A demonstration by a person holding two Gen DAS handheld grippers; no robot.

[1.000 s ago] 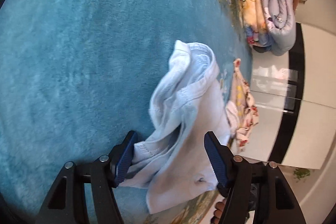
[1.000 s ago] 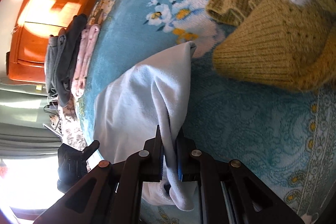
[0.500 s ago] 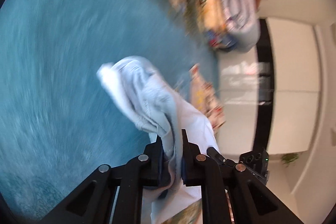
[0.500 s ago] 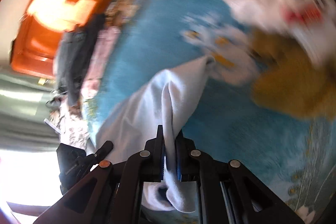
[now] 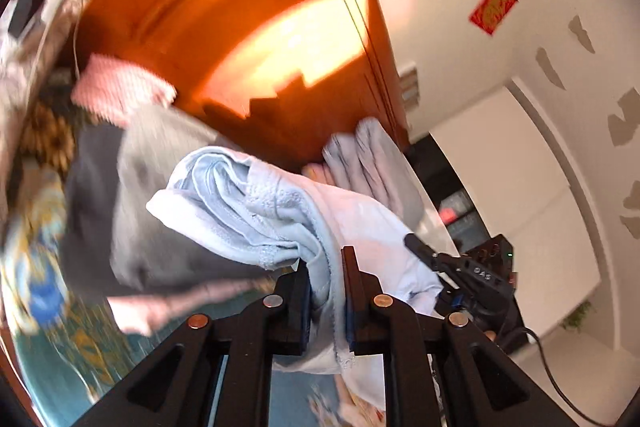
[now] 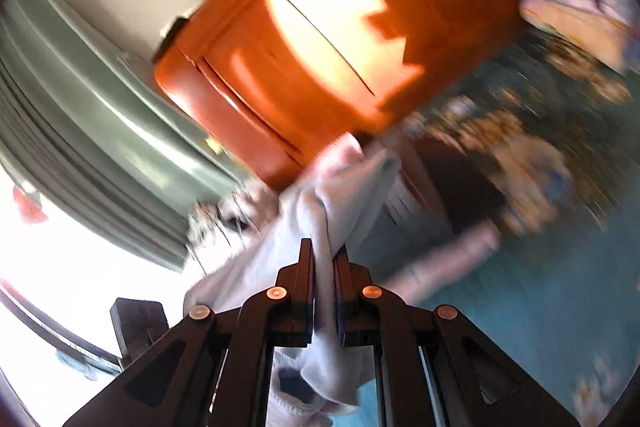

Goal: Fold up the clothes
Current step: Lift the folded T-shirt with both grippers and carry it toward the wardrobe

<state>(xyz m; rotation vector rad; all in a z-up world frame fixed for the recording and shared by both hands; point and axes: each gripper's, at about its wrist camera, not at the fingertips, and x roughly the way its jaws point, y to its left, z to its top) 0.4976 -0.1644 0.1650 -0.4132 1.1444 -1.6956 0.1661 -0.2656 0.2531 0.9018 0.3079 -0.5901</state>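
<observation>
My left gripper (image 5: 326, 267) is shut on a bunched light blue garment (image 5: 256, 203) and holds it up in the air, with the cloth hanging between and below the fingers. My right gripper (image 6: 324, 259) is shut on another part of the same light blue garment (image 6: 344, 183), also lifted off the bed. The right gripper's black body (image 5: 472, 275) shows just right of the cloth in the left wrist view. Both views are blurred by motion.
An orange wooden headboard (image 5: 248, 39) stands behind. Folded grey and pink clothes (image 5: 160, 227) lie on the teal floral bedspread (image 6: 560, 287) in front of it. A rolled grey quilt (image 5: 372, 167) sits at the headboard's right end. Grey-green curtains (image 6: 80, 115) hang left.
My left gripper closed on the garment. Both grippers then lifted it off the bedspread and swung upward, so both views now face the headboard.
</observation>
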